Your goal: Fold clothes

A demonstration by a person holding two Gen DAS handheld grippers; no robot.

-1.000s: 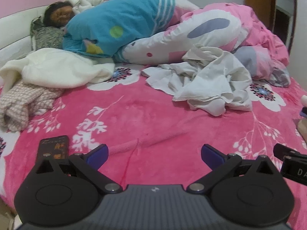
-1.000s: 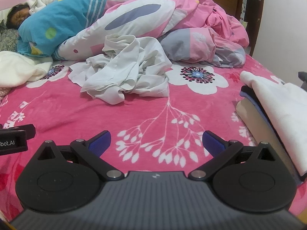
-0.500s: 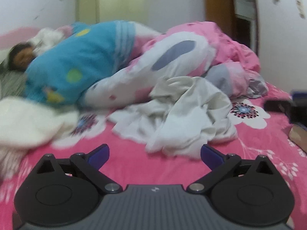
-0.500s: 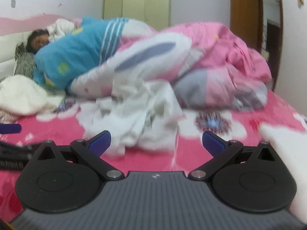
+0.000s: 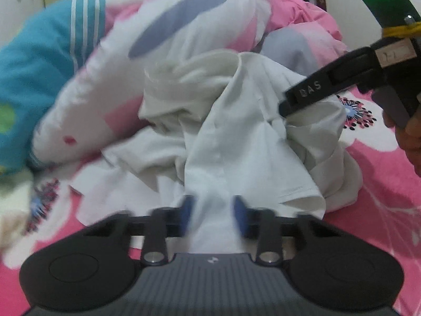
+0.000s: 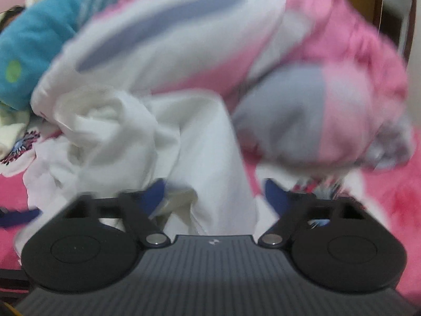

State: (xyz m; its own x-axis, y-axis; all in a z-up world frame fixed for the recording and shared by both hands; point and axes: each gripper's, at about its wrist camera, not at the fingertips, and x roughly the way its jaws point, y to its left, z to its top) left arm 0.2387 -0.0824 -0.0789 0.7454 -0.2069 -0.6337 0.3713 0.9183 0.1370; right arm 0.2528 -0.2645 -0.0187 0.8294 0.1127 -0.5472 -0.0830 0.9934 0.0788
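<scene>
White garment (image 5: pixel 236 142) crumpled; right claw (image 5: pixel 282 110) arm reads "DAS".

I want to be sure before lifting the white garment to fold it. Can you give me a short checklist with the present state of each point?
1. Left gripper has white garment between its fingers: ok, though the fingers are blurred and not fully shut.
2. Right gripper has cloth between its fingers: ok, but the gap is wide, so no grip yet.
3. Each gripper holds a single layer only: cannot tell, the cloth is crumpled.
4. Garment is free of the pink and white quilt behind it: cannot tell, they touch.
5. Pictures are sharp enough to judge: not ok, the right wrist view is heavily blurred.
</scene>
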